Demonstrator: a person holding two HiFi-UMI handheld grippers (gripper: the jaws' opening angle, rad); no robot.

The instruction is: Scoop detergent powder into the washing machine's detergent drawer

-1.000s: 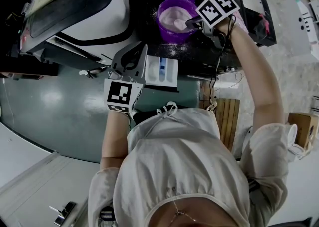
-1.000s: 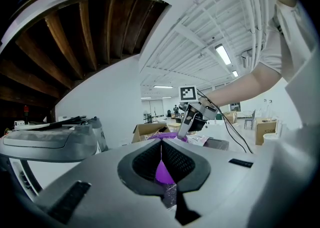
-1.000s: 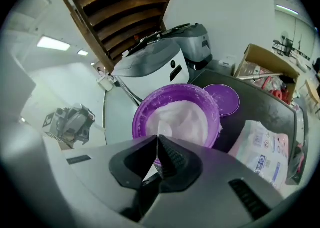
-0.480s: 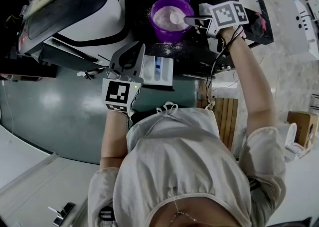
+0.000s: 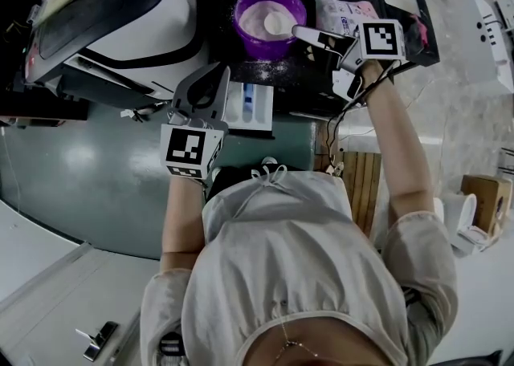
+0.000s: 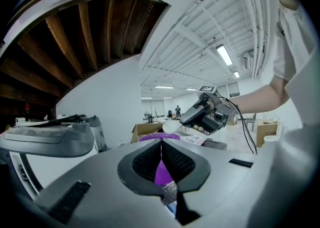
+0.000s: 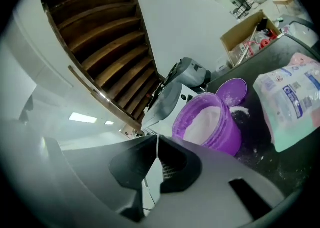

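My right gripper (image 5: 305,33) has drawn back from the tub (image 5: 263,46), pinching the scoop (image 5: 279,23); my left gripper (image 5: 213,75) is pressed together.

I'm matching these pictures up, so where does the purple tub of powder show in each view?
Head view: purple tub at top centre.
Left gripper view: only its rim, centre, just above the jaws.
Right gripper view: right of centre, above the jaws.
Shared landmark: the washing machine, left of the tub in every view.
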